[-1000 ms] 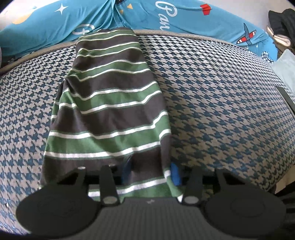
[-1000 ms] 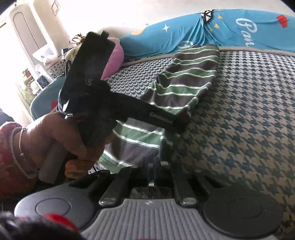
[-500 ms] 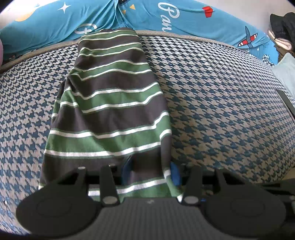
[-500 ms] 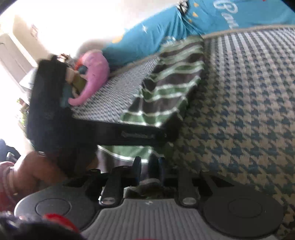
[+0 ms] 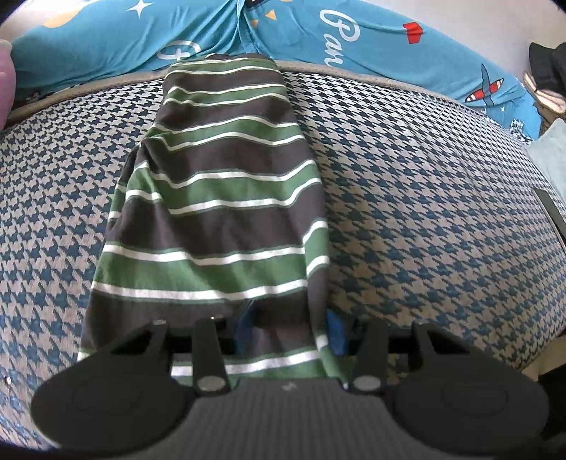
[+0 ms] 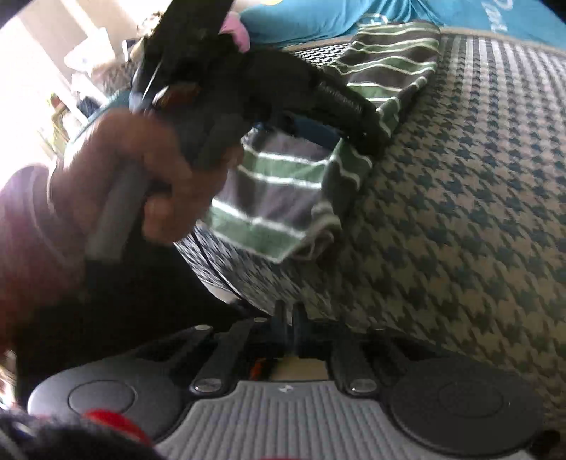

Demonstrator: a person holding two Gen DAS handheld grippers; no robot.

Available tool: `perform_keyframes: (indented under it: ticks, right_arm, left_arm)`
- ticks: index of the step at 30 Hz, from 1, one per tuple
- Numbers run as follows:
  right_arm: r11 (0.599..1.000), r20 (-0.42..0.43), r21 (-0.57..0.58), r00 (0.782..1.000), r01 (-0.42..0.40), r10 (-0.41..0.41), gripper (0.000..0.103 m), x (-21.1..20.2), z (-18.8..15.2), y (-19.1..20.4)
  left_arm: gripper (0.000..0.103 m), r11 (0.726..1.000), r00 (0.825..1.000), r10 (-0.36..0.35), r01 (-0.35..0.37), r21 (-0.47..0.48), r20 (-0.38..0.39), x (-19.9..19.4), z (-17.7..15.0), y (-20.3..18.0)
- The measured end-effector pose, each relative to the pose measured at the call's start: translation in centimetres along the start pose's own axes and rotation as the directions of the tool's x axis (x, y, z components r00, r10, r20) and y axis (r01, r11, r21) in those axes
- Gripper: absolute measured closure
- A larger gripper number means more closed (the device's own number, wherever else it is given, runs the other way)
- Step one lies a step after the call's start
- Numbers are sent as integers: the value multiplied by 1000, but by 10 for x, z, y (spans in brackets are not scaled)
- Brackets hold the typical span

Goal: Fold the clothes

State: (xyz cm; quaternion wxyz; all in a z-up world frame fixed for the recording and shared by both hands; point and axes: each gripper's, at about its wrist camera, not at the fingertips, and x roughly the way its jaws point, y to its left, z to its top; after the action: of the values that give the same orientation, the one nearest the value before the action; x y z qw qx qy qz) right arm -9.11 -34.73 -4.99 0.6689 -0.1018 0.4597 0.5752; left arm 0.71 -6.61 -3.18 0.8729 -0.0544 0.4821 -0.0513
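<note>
A green, grey and white striped garment [image 5: 219,212] lies folded into a long strip on the houndstooth bed [image 5: 442,212]. My left gripper [image 5: 290,329] sits at its near end, and the blue pads [image 5: 247,325] hold a bunch of cloth between them. In the right wrist view a hand [image 6: 134,170] holds that left gripper [image 6: 368,138]. The garment's near end [image 6: 276,191] hangs from it above the bed's edge. My right gripper [image 6: 290,315] is shut with nothing in it, low and short of the hanging hem.
Blue printed bedding [image 5: 353,35] lines the far edge of the bed. A pink soft item [image 6: 237,28] lies at the far left. Dark things [image 5: 548,63] and a pale cushion [image 5: 552,152] sit at the right. The bed's near edge [image 6: 226,279] drops off beneath the hem.
My right gripper has drawn back and down from under the left gripper, away from the garment's near end. The left gripper keeps its hold and has barely moved.
</note>
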Motion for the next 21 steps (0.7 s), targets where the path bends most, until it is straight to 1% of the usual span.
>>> perform_keyframes:
  ticks: [3,4,7,9,10,11,12,13,14,15,17,21]
  right_arm:
    - [1000,36,20,999,-11,10,96,-10,-1,-3]
    - [1000,68,28,998,-7,5,96,-15,1,-5]
    - [998,162,55,987,5,-13,95,-27,6,-11]
    - [996,203,84,978,33,-50,95,-31,10,-16]
    - [994,219,104,975,26,-49,95,-31,11,-18]
    - [992,235,124,971,19,-48,91,-31,13,-21]
    - [990,248,140,968,10,-45,82,-30,15,-23]
    - [989,255,149,966,-5,-34,77,-28,17,-24]
    - [987,263,156,965,-20,-22,70,-26,19,-25]
    - [986,270,161,963,-32,-13,68,-24,20,-25]
    - [989,273,147,962,-29,-12,66,-18,23,-21]
    - [992,244,123,970,-30,-1,65,-2,25,-16]
  left_arm:
    - [61,1000,1000,0,0,3,1,0,0,0]
    - [61,1000,1000,0,0,2,2,0,0,0]
    - [61,1000,1000,-4,4,-2,3,-1,-1,3]
    - [61,1000,1000,-9,9,-17,4,-2,0,6]
    - [61,1000,1000,-11,11,-25,5,-3,0,7]
    - [61,999,1000,-12,12,-33,6,-3,0,8]
    - [61,999,1000,-12,12,-39,7,-4,0,9]
    - [61,999,1000,-11,11,-44,8,-4,0,10]
    - [61,999,1000,-9,10,-48,9,-4,0,10]
    - [61,999,1000,-8,8,-52,11,-5,1,12]
    - [61,998,1000,-2,3,-61,16,-6,1,14]
    - [61,997,1000,11,-9,-76,27,-9,1,17]
